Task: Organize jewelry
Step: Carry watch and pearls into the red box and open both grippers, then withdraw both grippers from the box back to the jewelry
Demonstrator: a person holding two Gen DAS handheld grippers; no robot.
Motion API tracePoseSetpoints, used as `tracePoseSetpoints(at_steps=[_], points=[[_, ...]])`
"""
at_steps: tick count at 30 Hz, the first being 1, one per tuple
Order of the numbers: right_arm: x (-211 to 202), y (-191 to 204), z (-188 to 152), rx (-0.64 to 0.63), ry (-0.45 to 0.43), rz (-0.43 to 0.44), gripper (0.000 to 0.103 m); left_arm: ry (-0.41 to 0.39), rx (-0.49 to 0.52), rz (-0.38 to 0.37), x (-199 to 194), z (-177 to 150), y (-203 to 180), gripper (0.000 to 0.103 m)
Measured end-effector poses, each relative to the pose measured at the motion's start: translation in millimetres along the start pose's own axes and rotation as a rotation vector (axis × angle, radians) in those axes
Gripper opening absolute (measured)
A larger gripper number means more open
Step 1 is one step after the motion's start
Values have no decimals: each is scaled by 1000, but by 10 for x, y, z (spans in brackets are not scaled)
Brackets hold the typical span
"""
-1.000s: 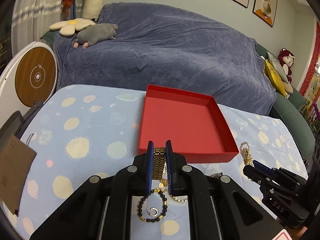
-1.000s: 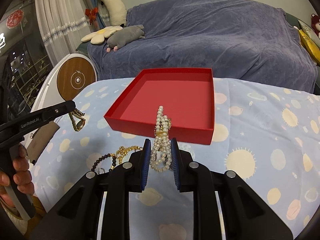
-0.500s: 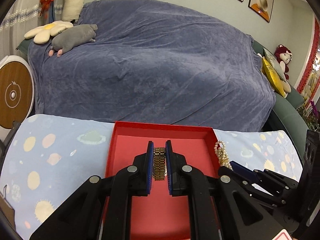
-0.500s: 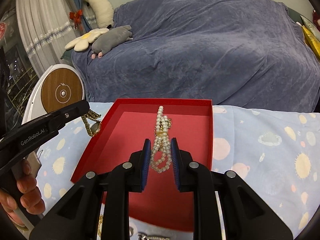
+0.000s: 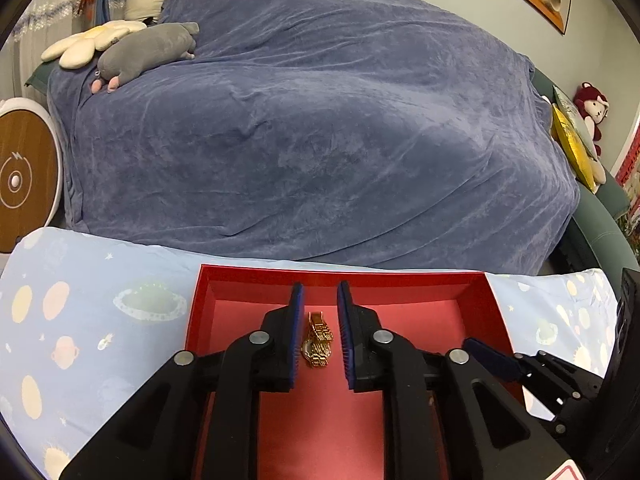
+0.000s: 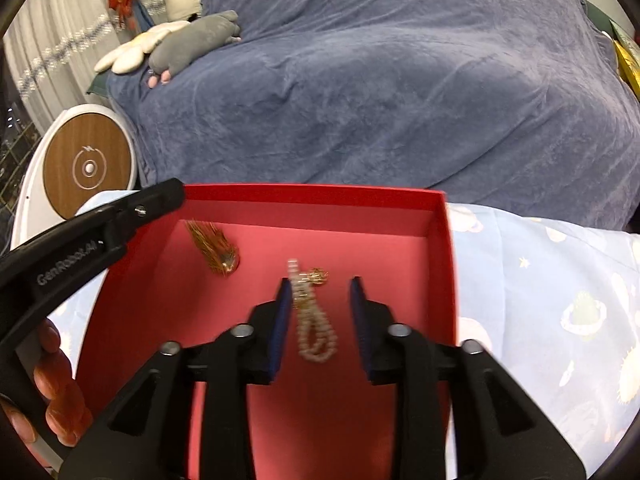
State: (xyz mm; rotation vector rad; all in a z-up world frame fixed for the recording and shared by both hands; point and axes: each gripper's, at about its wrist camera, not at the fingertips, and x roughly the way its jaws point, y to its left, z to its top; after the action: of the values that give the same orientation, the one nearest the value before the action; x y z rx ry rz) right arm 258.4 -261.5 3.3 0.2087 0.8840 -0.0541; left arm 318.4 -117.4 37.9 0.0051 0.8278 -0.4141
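A red open box (image 5: 208, 280) (image 6: 440, 248) sits on the blue patterned cloth. My left gripper (image 5: 319, 300) is open above the box; a gold watch (image 5: 318, 342) lies on the box floor between its fingers. My right gripper (image 6: 319, 294) is open above the box too. A pearl bracelet (image 6: 314, 324), blurred with motion, is between its fingers, loose over the box floor. The gold watch also shows in the right wrist view (image 6: 218, 252), blurred. The left gripper's finger (image 6: 120, 216) shows at the left of that view.
A sofa under a blue blanket (image 5: 320, 120) stands right behind the table. A grey plush toy (image 5: 148, 50) lies on it. A round white and wood device (image 6: 86, 168) stands at the left. The blue cloth (image 5: 80, 320) surrounds the box.
Both grippers moved forward over the red box and opened. The gold watch left the left gripper and lies in the box. The pearl bracelet left the right gripper.
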Motion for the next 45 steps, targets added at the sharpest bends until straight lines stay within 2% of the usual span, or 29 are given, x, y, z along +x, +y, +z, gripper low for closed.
tracePoseSetpoints(at_steps=[1, 2, 3, 5, 13, 16, 20, 26, 32, 38, 45], points=[[17, -14, 8, -3, -8, -13, 43, -5, -4, 16, -20, -8, 17, 33], [5, -30, -2, -9, -16, -31, 44, -12, -9, 26, -40, -18, 28, 45], [-11, -46, -16, -16, -23, -48, 46, -22, -17, 30, -76, -35, 54, 51], [-60, -86, -64, -17, -30, -59, 47, -38, -28, 33, -173, -83, 105, 54], [-435, -215, -222, 41, -86, -33, 49, -54, -30, 55, -617, -357, 188, 56], [-760, -179, -373, 8, -103, -19, 52, -52, -26, 55, -859, -506, 178, 62], [-1149, -88, -747, -60, -82, -2, 53, -46, 8, 65, -1188, -809, 124, 69], [-1506, 39, -1443, -88, -11, 50, 53, -11, 7, 105, -1553, -1335, 102, 70], [-1473, 147, -1822, -58, 23, 76, 54, 36, 10, 120, -1708, -1815, 145, 71], [-1295, 240, -1904, -87, 49, 61, 54, 55, 79, 101, -1727, -2074, 169, 73], [-1107, 284, -1918, -128, 79, 52, 53, 127, 89, 68, -1606, -2322, 258, 74]])
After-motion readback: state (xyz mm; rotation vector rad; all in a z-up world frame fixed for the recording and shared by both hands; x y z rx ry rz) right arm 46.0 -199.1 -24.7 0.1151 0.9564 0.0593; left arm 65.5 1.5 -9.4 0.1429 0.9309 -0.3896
